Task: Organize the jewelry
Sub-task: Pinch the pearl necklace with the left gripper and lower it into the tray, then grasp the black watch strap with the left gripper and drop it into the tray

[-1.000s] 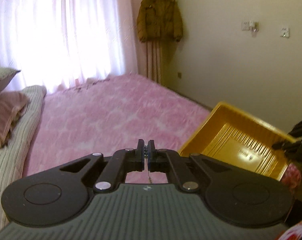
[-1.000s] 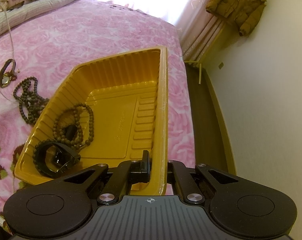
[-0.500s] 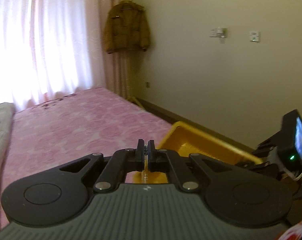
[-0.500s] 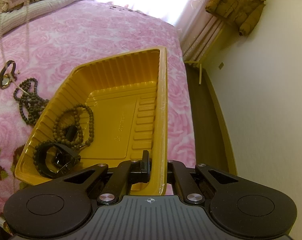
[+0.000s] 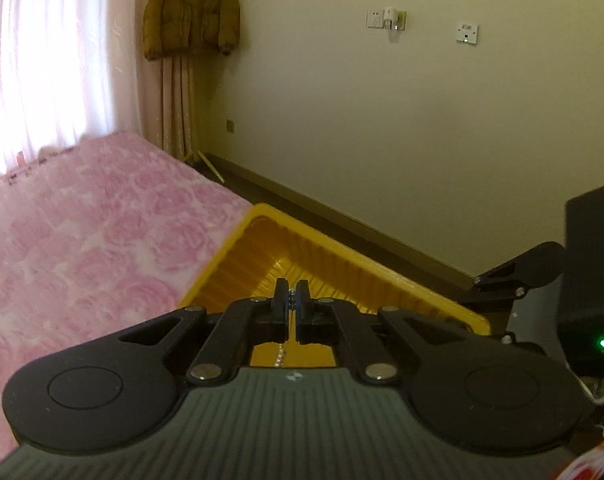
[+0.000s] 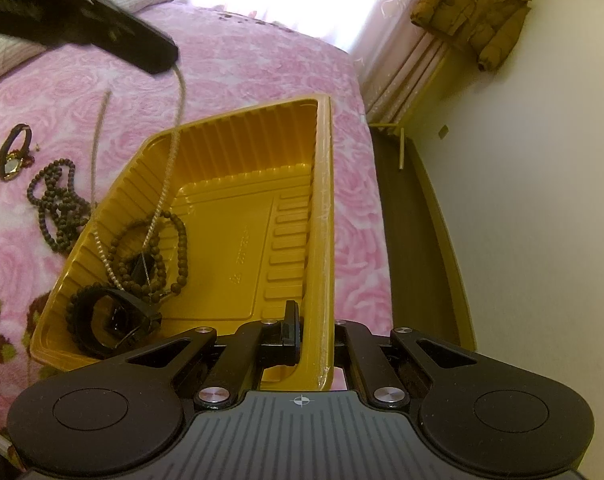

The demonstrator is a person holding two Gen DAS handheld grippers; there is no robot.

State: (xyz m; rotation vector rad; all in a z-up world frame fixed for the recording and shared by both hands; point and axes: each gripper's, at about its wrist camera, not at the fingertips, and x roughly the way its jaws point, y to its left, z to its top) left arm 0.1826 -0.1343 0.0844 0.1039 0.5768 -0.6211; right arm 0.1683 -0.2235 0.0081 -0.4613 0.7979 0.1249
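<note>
A bed (image 6: 262,68) under a pink rose-patterned cover fills most of the room, with a brown padded jacket (image 6: 475,10) hanging by the curtain at the far wall. On the cover sits a yellow ribbed plastic tray (image 6: 242,184), close to the bed's edge. The right gripper (image 6: 313,328) has its fingers clamped on the tray's near side wall, one finger inside and the other hidden behind the wall. The left gripper (image 5: 290,300) hangs above the tray, nearly closed, pinching a pale bead necklace (image 6: 168,176) whose strands drop down into the tray's left end. There its lower part lies over a brown bead necklace (image 6: 174,248), coiled on the tray floor, and right beside that sits a black beaded bracelet (image 6: 102,316) in the near left corner. Outside the tray, on the cover to its left, lies a second dark brown bead strand (image 6: 56,204), and a little farther off a small gold-faced wristwatch (image 6: 14,152).
</note>
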